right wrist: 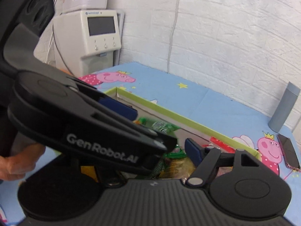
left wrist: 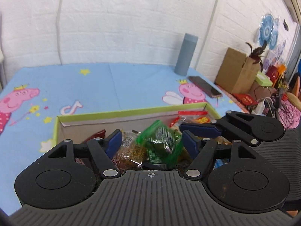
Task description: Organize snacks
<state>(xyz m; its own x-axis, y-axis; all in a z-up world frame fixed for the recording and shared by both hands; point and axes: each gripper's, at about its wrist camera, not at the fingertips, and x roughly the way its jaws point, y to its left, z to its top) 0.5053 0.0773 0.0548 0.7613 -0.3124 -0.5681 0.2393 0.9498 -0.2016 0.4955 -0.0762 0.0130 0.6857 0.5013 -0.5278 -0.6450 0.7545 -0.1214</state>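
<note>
Green crinkly plastic snack packet point(left wrist: 160, 141) lies atop the pile in your green-rimmed cardboard box point(left wrist: 120, 114), between the parted, empty fingers of your left gripper point(left wrist: 152, 141); light and slippery, so pinch its sealed edge, while your right gripper point(left wrist: 199, 130) also stands open.

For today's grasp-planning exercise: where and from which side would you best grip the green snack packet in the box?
Grip the green snack packet by its raised upper sealed edge, coming from above. It lies tilted atop the other snacks in the box, so that flat edge likely suits two fingers, and the box walls block a sideways approach.
</note>
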